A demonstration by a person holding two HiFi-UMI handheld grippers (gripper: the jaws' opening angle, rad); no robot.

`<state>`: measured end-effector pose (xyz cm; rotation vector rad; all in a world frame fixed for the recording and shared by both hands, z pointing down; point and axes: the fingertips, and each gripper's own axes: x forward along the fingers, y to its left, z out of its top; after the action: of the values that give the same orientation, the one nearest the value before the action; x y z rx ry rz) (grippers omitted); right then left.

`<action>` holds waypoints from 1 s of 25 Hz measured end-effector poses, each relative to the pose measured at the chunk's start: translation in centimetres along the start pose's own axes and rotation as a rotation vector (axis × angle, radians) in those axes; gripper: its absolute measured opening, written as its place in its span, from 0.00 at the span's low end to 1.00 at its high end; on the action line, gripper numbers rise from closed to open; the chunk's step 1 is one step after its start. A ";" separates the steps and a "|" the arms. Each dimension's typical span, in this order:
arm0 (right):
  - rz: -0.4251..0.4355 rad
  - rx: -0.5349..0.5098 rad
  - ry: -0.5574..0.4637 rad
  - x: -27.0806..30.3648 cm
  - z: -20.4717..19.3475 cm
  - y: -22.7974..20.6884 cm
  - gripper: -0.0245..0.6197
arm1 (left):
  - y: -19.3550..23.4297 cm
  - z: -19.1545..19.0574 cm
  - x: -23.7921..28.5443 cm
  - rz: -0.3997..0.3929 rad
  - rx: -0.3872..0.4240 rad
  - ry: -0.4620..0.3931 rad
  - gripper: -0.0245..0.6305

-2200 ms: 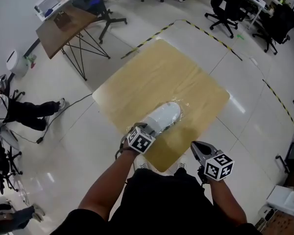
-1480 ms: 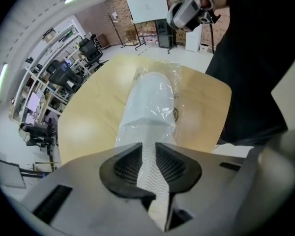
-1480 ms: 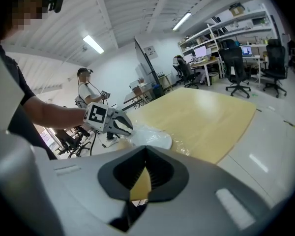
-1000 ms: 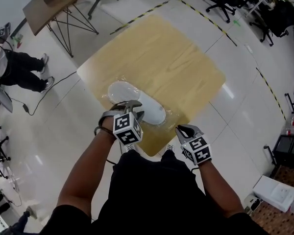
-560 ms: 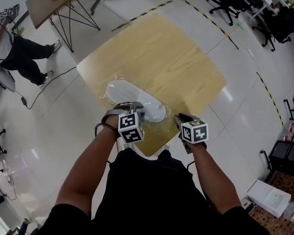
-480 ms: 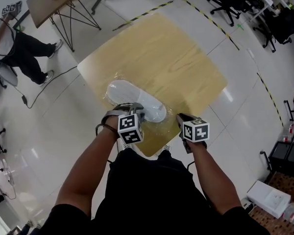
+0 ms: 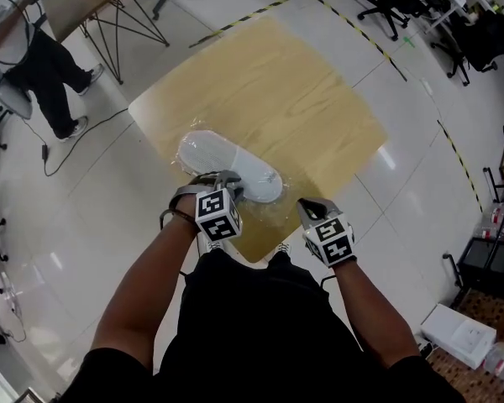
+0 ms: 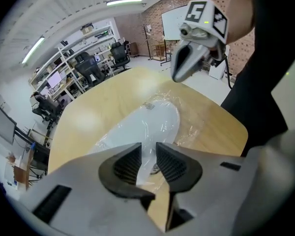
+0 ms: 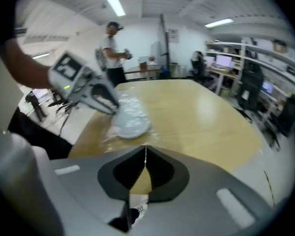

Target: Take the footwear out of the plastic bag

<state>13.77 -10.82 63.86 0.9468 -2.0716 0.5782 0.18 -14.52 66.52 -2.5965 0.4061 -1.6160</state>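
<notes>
Left tongs [image 8: 147,150] hang right over the near end of the white shoe [image 7: 223,156], jaws apart but just closing in, the shoe showing in the gap. The shoe lies inside the clear plastic bag [image 7: 270,211] near the counter's [image 7: 294,91] front edge. Right tongs [image 9: 145,152] sit pinched together just beside the bag's loose plastic, at the counter's near corner.
</notes>
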 end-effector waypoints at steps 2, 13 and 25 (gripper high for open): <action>0.146 -0.186 0.047 0.7 -0.9 5.4 0.15 | 0.0 0.1 0.1 -0.002 -0.005 -0.001 0.19; 0.110 -0.406 0.161 2.0 -4.3 8.6 0.04 | 0.1 0.3 0.2 0.008 -0.064 -0.014 0.19; 0.069 -0.208 0.115 -0.3 -4.4 5.8 0.04 | 0.1 0.3 0.2 0.028 -0.104 -0.016 0.19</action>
<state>11.38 -4.16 65.81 0.7081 -2.0220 0.4319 0.50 -14.73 66.59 -2.6635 0.5369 -1.6054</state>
